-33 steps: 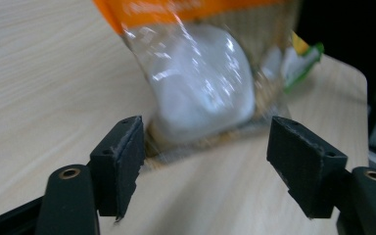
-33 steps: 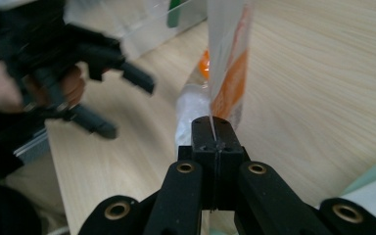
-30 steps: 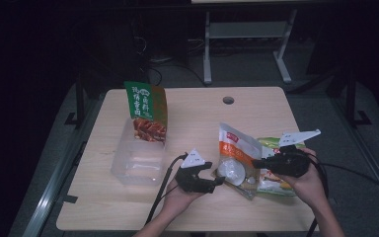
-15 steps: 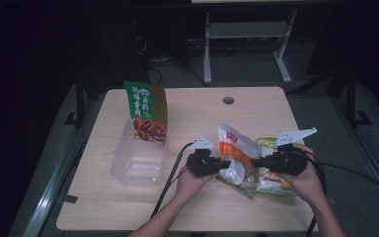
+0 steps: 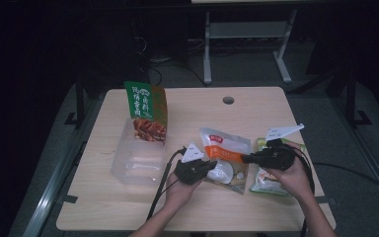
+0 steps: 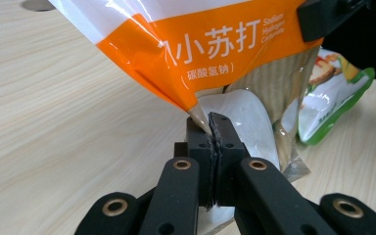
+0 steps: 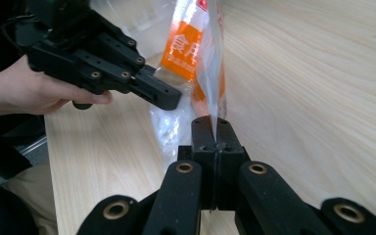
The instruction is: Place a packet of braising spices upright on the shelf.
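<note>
Scene: a person at a wooden tabletop (image 5: 256,106) works a hand-held tool in each hand on a baking soda pouch (image 5: 225,155), which sits right of centre in the high view, partly raised off the wood.

Left tool (image 5: 208,166): its jaws have just been closing and are now clenched on the pouch's lower edge; in the left gripper view (image 6: 214,132) the clear film and orange corner are pinched between the pads.

Right tool (image 5: 244,158): clenched on the opposite edge of the same pouch, the thin film standing up from between the closed jaws in the right gripper view (image 7: 214,134).

What changed: a second ago the left tool lay on the tabletop at the lower centre of the frame, jaws wide, short of the pouch; it has since reached the pouch and gripped it.

Meaning: the pouch now appears held at two points, likely ready to be lifted or carried as one piece.

Nearby: a green snack packet (image 5: 269,180) lies under the right hand; a clear plastic box (image 5: 138,160) sits left of centre with a green sauce pouch (image 5: 146,111) standing against its far rim, a plausible destination.

Risk: the slick film could slip from either grip.
</note>
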